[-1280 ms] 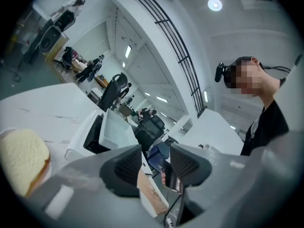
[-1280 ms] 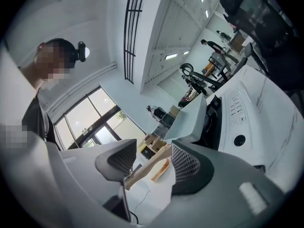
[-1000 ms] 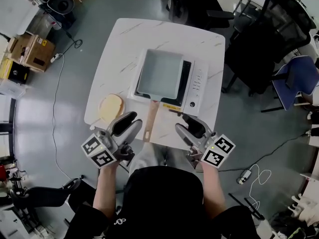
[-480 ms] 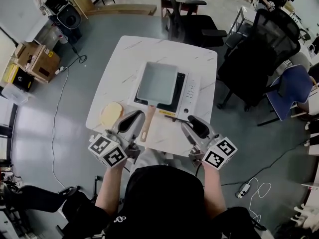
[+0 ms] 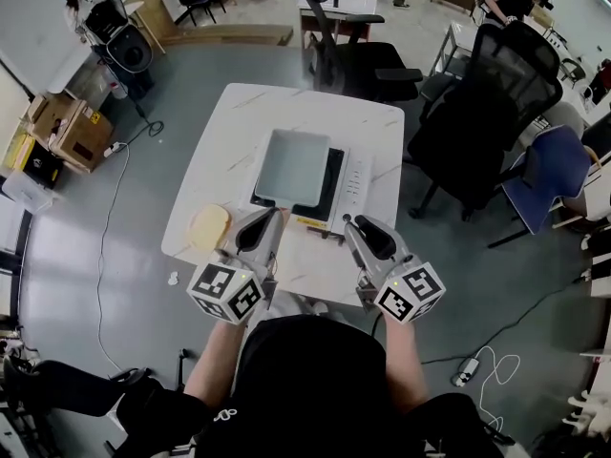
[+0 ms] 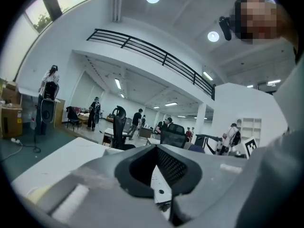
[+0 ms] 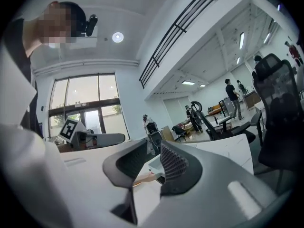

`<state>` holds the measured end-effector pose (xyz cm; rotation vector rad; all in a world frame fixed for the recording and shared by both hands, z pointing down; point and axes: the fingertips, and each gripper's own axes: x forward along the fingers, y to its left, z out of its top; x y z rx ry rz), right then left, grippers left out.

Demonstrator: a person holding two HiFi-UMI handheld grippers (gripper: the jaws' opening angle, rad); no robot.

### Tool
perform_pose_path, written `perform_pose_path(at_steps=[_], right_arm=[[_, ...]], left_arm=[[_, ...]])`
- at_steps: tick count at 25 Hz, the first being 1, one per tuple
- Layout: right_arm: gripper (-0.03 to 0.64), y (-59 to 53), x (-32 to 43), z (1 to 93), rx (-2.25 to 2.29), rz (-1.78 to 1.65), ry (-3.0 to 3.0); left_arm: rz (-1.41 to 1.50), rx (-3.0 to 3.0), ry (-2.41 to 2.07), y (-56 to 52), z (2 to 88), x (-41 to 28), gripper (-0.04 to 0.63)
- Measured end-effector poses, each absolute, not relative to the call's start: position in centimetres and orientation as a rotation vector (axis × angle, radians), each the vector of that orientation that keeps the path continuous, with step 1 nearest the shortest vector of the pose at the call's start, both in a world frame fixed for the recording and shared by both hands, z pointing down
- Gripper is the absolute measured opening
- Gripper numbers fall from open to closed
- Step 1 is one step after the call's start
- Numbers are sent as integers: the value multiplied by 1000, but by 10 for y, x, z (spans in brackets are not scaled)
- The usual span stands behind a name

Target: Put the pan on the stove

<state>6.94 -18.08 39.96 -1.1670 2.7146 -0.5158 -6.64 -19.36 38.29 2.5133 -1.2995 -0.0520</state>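
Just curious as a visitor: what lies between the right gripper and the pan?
Head view: only bare table and the stove's front edge separate the right gripper from the pan.

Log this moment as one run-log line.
pan: on stove | left gripper: shut, empty | right gripper: jaws just been closing, slightly apart, nothing between

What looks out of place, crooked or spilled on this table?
Nothing stands out. The pan sits flat on the stove, its sides lined up with it. The pale yellow flat piece lies on the table beside them. No spill shows.
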Motion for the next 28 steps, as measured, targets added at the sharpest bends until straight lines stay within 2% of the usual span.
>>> perform_pose_path(at_steps=[8,28], right_arm=[[-11,-193,88,386,-1397,-369,2657],[-11,-191,98,391,-1715,-182,2652]], left_arm=[[-17,2534,-1440,-200,370,-58,0],[51,2514,-1613,-199,385,-50,0]])
